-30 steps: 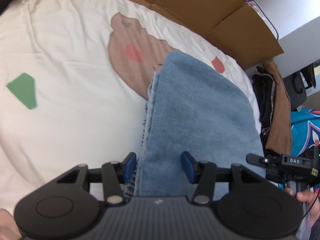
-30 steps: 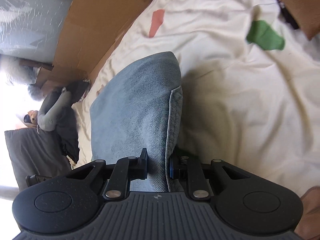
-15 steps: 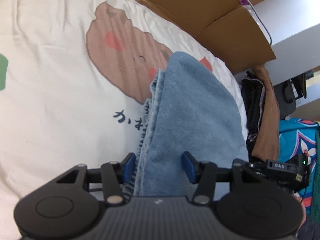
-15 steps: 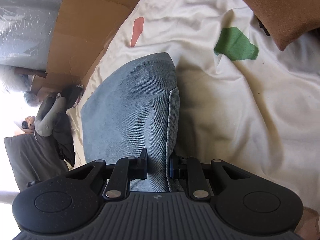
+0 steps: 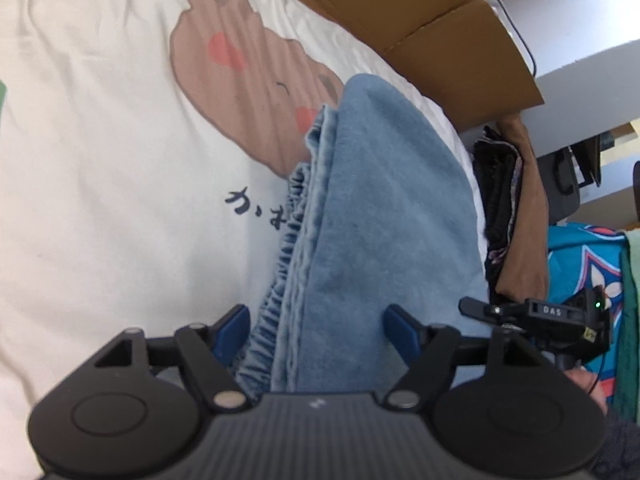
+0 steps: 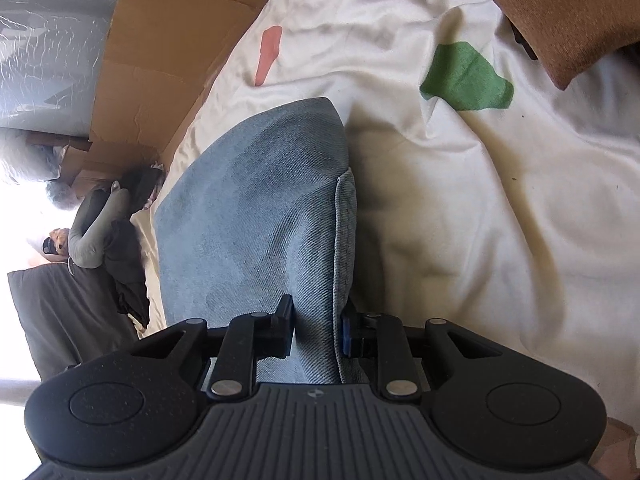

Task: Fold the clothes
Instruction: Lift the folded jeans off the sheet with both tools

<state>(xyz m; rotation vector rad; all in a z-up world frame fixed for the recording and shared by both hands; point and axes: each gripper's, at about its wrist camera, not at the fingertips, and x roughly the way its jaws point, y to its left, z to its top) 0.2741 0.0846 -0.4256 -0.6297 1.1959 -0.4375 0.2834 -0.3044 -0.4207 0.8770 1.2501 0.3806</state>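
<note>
— Jeans (image 5: 384, 216) folded on the cream bedspread (image 5: 100, 160); my left gripper (image 5: 320, 328) is opening, denim between its pads, untouched.
— Right view?
— My right gripper (image 6: 316, 326) pinches the hem, jaws easing apart. Only there: green patch (image 6: 464, 76).

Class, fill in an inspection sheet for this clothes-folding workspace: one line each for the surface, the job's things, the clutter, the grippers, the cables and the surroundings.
Surface: cream bedcover printed with a brown cartoon figure and a green patch.
Job's things: folded blue denim garment, gathered waistband at its left edge.
Clutter: dark clothes and brown fabric piled beside the bed.
Grippers: left gripper jaws opening, denim between, pads clear; right gripper pinching a denim fold, starting to open.
Cables: thin dark cable over the cardboard.
Surroundings: flattened cardboard box, chair, grey cushion.
</note>
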